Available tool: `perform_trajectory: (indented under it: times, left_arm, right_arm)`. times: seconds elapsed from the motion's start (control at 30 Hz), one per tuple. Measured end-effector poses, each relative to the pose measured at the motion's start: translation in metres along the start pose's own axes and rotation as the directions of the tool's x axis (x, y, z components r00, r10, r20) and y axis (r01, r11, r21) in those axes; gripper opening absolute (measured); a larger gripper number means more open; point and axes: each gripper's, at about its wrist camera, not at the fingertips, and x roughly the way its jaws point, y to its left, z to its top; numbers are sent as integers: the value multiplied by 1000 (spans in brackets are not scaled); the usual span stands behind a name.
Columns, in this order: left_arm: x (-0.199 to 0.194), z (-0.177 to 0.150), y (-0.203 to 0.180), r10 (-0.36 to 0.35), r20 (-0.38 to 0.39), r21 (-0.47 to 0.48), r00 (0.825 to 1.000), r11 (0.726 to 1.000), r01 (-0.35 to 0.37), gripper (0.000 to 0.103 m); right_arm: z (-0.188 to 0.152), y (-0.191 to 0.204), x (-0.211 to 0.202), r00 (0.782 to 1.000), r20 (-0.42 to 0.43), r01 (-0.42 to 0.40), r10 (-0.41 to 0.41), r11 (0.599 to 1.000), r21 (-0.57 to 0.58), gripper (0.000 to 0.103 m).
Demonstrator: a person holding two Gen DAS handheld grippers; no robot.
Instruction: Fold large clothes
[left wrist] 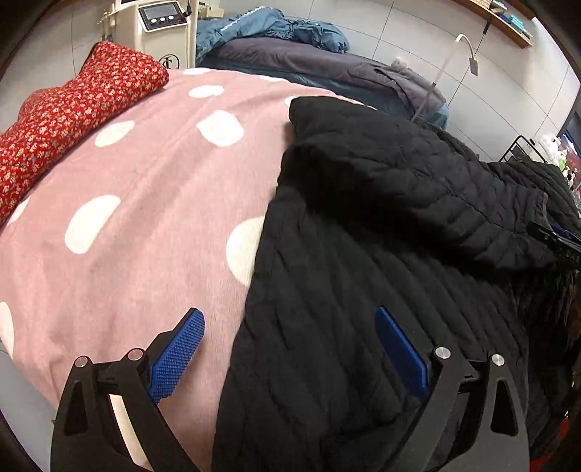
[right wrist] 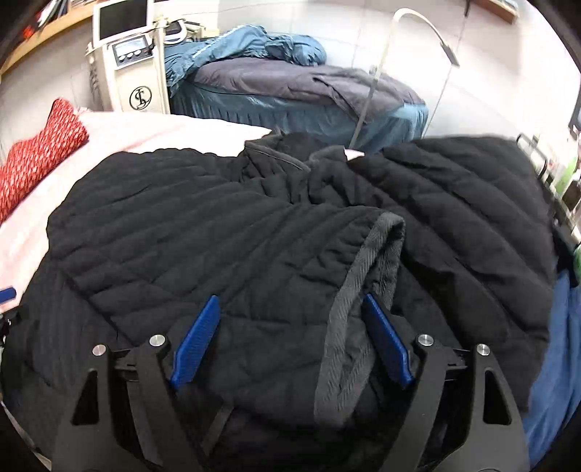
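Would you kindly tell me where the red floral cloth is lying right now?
The red floral cloth lies at the far left in both wrist views, on the pink dotted blanket, just in front of the white machine.

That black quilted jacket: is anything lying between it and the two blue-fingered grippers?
Nothing visible. The black quilted jacket lies right under both open grippers: the right gripper straddles its grey ribbed cuff, and the left gripper straddles its edge on the pink polka-dot blanket.
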Motion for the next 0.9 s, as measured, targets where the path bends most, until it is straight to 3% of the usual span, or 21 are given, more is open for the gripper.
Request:
perform_trajectory:
  times: [0.17,0.33,0.63,0.8,0.9]
  left_arm:
    - [-9,0,2,-24,17,6,1000,1000,24,93]
    - [-15,-3,17,-79,4,-25,997,997,79,93]
    - [-31,-21,65,-163,10,-136,987,977,163,92]
    - [-40,-36,72,-239,3,-144,971,961,237,92]
    - [-42,-45,70,-242,-14,-121,970,963,239,92]
  right_arm:
    - [-19,-2,-38,995,75,-59,59,998,4,80]
    - [-50,-37,-70,993,92,-88,79,991,102,80]
    - [-100,-108,-107,997,59,-62,47,956,287,80]
    - [-129,-135,-117,991,53,-131,120,910,393,80]
    - [-146,-143,-121,985,41,-170,168,892,418,80]
